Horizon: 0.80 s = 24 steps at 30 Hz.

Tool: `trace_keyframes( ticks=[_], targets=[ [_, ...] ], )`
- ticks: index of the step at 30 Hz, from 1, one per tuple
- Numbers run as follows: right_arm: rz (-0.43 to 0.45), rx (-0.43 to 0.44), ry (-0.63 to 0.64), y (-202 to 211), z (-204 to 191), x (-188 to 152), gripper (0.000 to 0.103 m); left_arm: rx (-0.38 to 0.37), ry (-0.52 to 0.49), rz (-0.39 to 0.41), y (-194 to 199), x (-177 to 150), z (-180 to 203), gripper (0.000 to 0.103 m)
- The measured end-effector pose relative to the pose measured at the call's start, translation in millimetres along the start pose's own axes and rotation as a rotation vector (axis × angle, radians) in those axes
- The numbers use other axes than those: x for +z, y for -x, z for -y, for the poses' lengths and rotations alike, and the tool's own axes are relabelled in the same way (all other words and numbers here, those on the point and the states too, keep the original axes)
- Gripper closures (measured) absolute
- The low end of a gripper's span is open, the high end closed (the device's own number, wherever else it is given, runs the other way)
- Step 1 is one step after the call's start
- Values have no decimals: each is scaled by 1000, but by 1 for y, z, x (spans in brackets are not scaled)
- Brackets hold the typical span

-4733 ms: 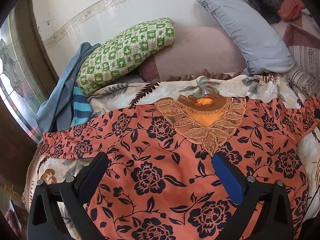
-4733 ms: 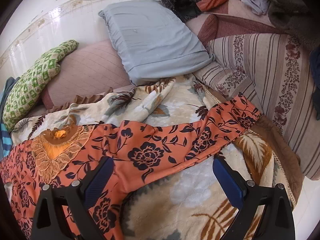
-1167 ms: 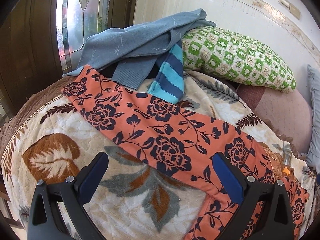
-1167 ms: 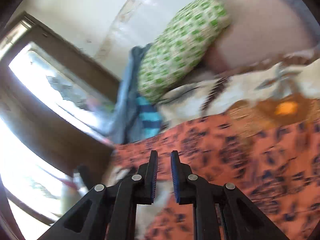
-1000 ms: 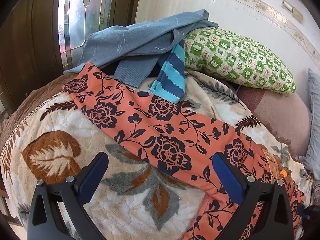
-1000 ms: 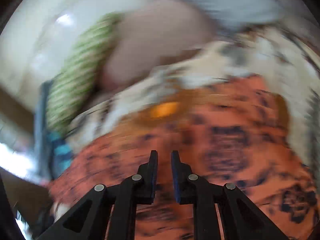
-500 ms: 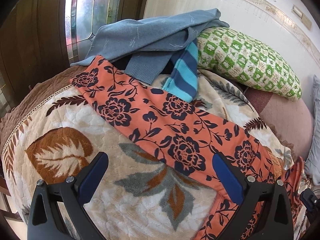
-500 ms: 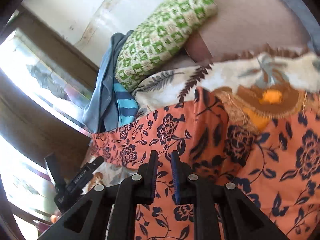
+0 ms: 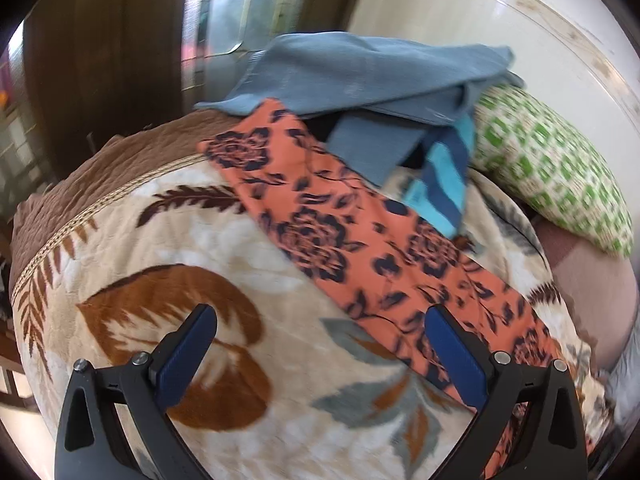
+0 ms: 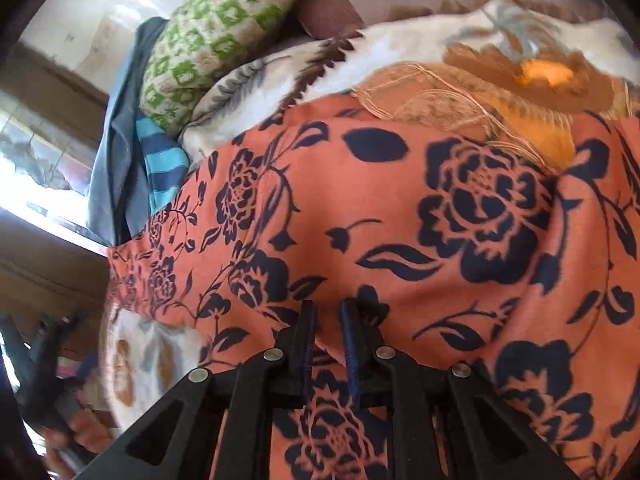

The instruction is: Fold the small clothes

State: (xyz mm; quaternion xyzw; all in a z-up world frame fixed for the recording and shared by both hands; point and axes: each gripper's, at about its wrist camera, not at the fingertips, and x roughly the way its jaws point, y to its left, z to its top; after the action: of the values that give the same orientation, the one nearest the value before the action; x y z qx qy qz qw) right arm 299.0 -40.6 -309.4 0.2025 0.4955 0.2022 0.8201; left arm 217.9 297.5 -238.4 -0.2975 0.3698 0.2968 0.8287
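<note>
1. From the left wrist camera I see my left gripper (image 9: 320, 336) with its jaws wide apart and nothing between them, hanging over the cream plush blanket with brown and grey leaf prints (image 9: 168, 240).
2. The orange garment with dark navy flower print (image 9: 320, 236) lies on that blanket; one long sleeve runs from the upper middle down to the right, passing under my right-hand blue pad (image 9: 456, 356).
3. At the sleeve's far end a grey-blue knit top (image 9: 360, 68) and a blue-and-turquoise striped cloth (image 9: 444, 184) overlap it; beside them sits a green-and-white checked pillow (image 9: 548, 168).
4. From the right wrist camera I see my right gripper (image 10: 327, 320) with its jaws nearly together, pinching a fold of the orange garment (image 10: 400, 220), which bulges up just ahead of the tips.
5. The garment's embroidered tan neckline (image 10: 460, 96) shows at the upper right, with the blanket (image 10: 312, 60) beyond it.
6. The checked pillow (image 10: 216, 28) and the striped cloth (image 10: 164, 160) sit at the upper left; my left gripper (image 10: 36, 356) is blurred at the lower left edge.
</note>
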Motion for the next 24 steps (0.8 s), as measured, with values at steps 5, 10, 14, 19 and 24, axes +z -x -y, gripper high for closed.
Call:
trace_keyframes(
  ticks=[5, 10, 14, 19, 24],
  targets=[
    [144, 59, 45, 3, 11, -17, 85, 1, 149, -42, -14, 20, -35, 0],
    [161, 68, 39, 6, 14, -19, 85, -112, 301, -108, -30, 22, -51, 0],
    [166, 89, 26, 5, 15, -19, 85, -222, 333, -134, -45, 27, -48, 0],
    [165, 135, -8, 5, 23, -18, 85, -374, 452, -170, -72, 37, -59, 2],
    [167, 144, -14, 6, 24, -19, 85, -440, 510, -190, -82, 46, -73, 12]
  ],
)
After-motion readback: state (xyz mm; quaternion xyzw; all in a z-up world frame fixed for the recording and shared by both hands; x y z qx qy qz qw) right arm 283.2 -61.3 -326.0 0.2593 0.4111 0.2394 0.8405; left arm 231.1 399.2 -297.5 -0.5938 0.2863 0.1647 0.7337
